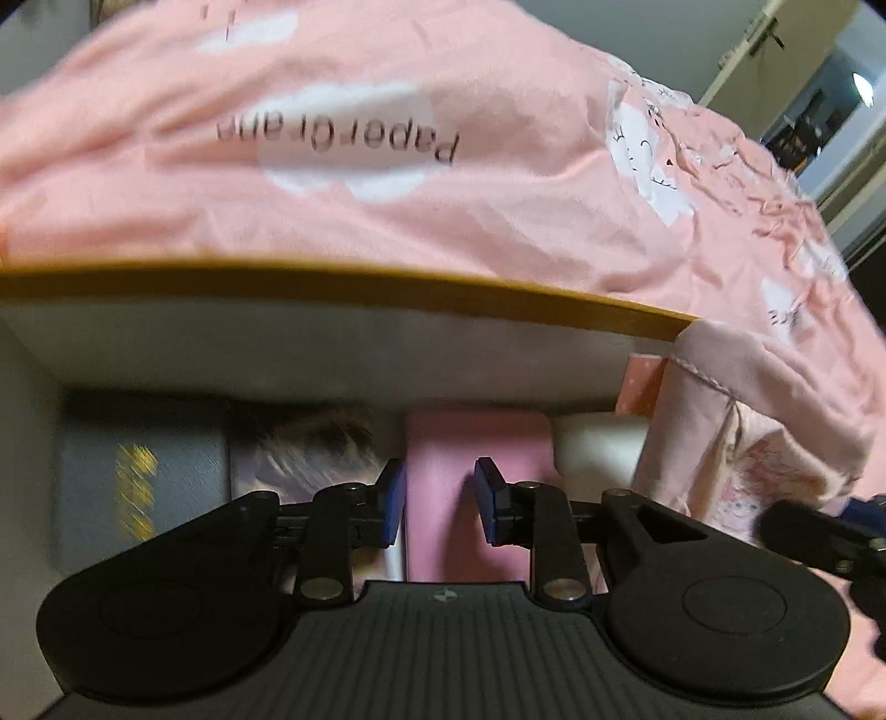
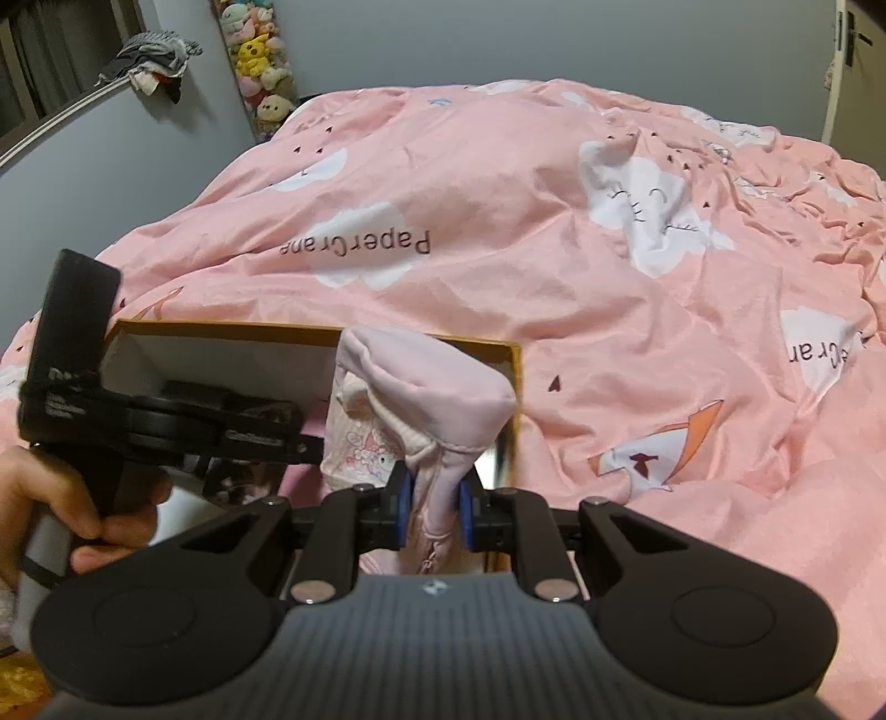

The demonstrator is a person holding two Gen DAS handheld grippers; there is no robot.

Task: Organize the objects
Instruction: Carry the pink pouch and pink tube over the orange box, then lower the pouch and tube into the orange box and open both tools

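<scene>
An open cardboard box (image 1: 387, 291) with a brown rim (image 2: 221, 328) and white walls lies on the bed. Inside it sit a grey book with gold print (image 1: 138, 476), a picture-covered item (image 1: 310, 454), a flat pink item (image 1: 470, 443) and a white object (image 1: 598, 448). My left gripper (image 1: 441, 501) hangs over the pink item, open, with nothing pressed between its blue pads. My right gripper (image 2: 434, 509) is shut on a pale pink cloth (image 2: 421, 387) with a cartoon print, which hangs over the box's right end (image 1: 747, 443). A hand (image 2: 83, 515) holds the left gripper's handle.
A rumpled pink duvet (image 2: 554, 232) with white cloud and cat prints covers the bed all around the box. Plush toys (image 2: 257, 61) are stacked against the far wall, clothes (image 2: 149, 61) hang on a rail at the left, and a door (image 2: 853, 50) stands at the far right.
</scene>
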